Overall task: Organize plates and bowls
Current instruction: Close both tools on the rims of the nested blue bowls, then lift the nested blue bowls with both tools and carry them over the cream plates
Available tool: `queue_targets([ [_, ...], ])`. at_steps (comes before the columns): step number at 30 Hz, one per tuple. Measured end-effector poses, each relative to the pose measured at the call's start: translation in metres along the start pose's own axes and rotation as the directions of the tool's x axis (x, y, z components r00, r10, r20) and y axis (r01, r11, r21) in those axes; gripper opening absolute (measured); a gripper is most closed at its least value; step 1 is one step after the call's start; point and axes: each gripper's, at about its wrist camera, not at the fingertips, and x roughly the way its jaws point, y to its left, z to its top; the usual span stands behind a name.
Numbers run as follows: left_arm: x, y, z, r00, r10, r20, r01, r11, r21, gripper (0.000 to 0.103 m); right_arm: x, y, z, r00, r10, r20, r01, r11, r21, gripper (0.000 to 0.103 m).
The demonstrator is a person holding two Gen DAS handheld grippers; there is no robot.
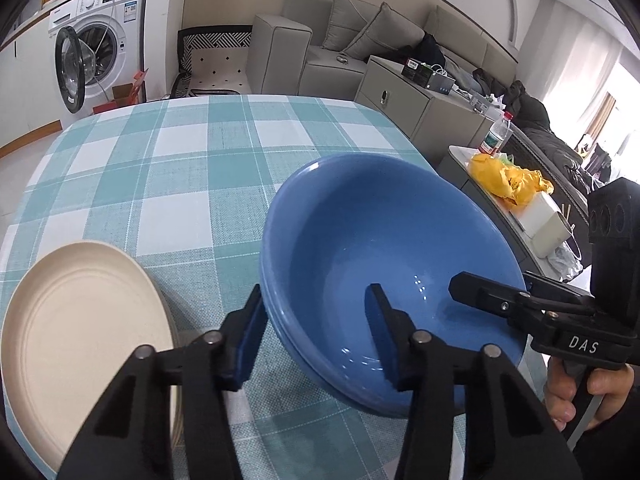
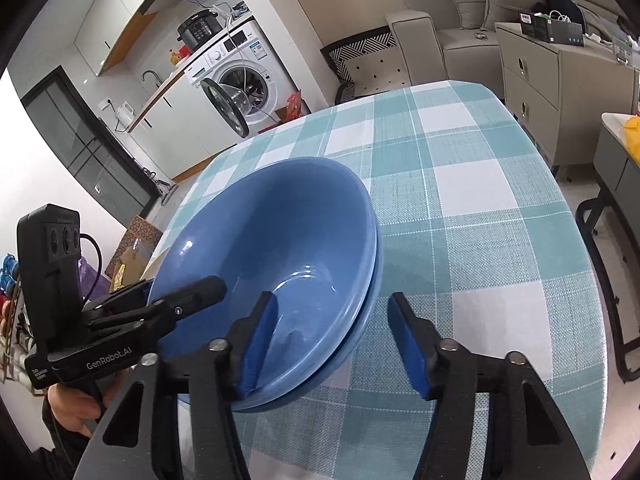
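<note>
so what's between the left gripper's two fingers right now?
In the left wrist view, the near rim of the stacked blue bowls sits in the open left gripper: one finger outside the wall, the other inside.

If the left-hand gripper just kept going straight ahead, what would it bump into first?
Probably the stacked blue bowls: the open left gripper already straddles their near rim, one finger inside, the other outside. Depth is hard to judge.

- Left wrist view looks close, downward, at the blue bowls (image 1: 384,264) from their left.
- Right wrist view faces them from the right.
- Both share the checked table (image 2: 460,200) and washing machine (image 1: 100,40).
</note>
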Motion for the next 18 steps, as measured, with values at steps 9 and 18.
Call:
queue_targets([
  [9,-0.001,-0.004,0.000,0.999,0.043,-0.005,-0.043,0.999,0.013,0.038,-0.003,0.011,-0.002,0.997,-0.068,0.021,0.069,0.996,-0.048,0.042],
  [18,-0.003,-0.009,0.000,0.998,0.059,0.000,-0.059,0.998,0.021,0.038,-0.007,0.010,-0.003,0.997,-0.077,0.023,0.077,0.996,-0.038,0.041],
])
